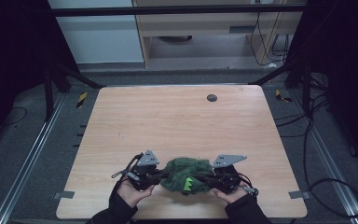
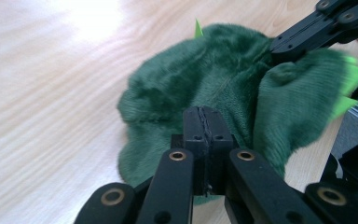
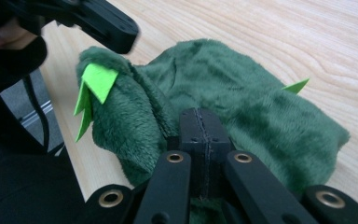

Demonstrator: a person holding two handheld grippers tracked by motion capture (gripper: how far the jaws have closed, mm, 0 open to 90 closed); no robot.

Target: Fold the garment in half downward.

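Observation:
A dark green plush cloth (image 1: pixel 186 173) with bright green felt spikes (image 3: pixel 95 84) lies bunched near the table's front edge. My left gripper (image 1: pixel 162 176) reaches in from its left side and my right gripper (image 1: pixel 204 177) from its right side. In the left gripper view my left gripper (image 2: pixel 204 115) has its jaws pressed together at the cloth's (image 2: pixel 191 84) near edge. In the right gripper view my right gripper (image 3: pixel 200 116) stands the same way on the cloth (image 3: pixel 242 93). Each opposite gripper's tip sits on a raised fold of the plush.
The cloth sits on a light wooden table (image 1: pixel 177 121) with a small dark round disc (image 1: pixel 211 97) near its far edge. Hands in dark sleeves (image 1: pixel 116 210) hold the grippers at the front edge. Cables (image 1: pixel 317 140) and metal rails run on the floor beside the table.

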